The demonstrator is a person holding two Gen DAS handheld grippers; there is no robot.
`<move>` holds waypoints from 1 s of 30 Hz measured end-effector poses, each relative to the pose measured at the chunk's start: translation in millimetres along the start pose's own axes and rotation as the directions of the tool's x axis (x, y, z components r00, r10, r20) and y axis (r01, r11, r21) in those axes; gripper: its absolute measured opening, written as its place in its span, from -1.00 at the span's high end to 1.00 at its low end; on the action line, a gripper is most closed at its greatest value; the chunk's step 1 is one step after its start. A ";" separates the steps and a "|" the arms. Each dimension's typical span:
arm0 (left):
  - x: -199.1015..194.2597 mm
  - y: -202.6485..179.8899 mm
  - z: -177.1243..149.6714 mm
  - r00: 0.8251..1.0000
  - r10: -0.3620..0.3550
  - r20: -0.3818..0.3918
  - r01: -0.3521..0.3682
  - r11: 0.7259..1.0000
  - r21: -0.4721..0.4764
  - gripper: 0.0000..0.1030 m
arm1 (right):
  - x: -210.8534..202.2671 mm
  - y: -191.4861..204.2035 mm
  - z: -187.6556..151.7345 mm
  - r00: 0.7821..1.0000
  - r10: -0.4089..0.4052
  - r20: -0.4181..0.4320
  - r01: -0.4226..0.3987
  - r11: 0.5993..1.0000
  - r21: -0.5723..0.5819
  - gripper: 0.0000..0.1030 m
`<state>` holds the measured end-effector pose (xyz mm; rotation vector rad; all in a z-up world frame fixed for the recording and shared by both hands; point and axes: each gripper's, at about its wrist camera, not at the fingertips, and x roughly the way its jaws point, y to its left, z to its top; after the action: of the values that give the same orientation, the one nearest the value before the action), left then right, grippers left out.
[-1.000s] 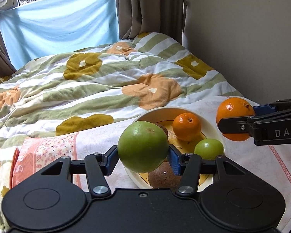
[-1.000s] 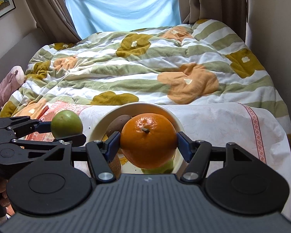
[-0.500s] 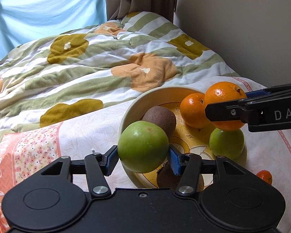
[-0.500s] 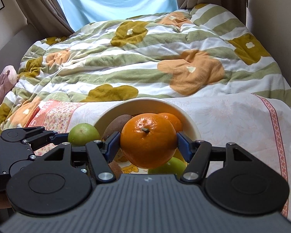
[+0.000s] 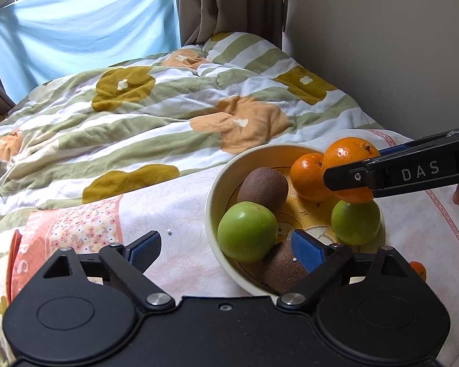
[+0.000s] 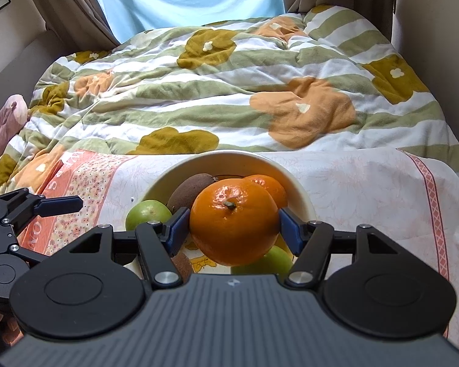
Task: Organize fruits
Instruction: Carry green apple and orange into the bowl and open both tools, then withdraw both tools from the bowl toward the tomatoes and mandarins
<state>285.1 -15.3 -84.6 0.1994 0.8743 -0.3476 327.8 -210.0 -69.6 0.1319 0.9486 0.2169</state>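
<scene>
A cream bowl (image 5: 217,189) sits on a white cloth on the bed. In it lie a brown kiwi (image 5: 262,188), a small orange (image 5: 307,176), a smaller green fruit (image 5: 355,222) and another kiwi (image 5: 283,267). My left gripper (image 5: 226,249) is open; the large green fruit (image 5: 247,235) rests at the bowl's near-left rim between its jaws. My right gripper (image 6: 234,229) is shut on a large orange (image 6: 234,220) and holds it over the bowl's right side, above the smaller green fruit. The orange also shows in the left wrist view (image 5: 350,156).
A small orange fruit (image 5: 417,270) lies on the cloth right of the bowl. A striped flowered quilt (image 5: 168,116) covers the bed behind. A wall (image 5: 382,46) runs along the right. A pink soft toy (image 6: 3,125) lies at the bed's left edge.
My left gripper has opened and let the large green fruit go into the bowl. My right gripper has moved with the orange further over the bowl.
</scene>
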 end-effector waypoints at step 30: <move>-18.7 7.6 -28.9 0.998 0.054 -0.026 -0.056 0.996 -0.068 -0.86 | 22.0 18.5 -12.8 0.998 0.062 -0.022 -0.064 0.992 -0.110 -1.00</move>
<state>256.3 4.8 -88.0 0.1639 0.9013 -0.2639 327.4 -186.6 -90.6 0.0575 0.9496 0.3292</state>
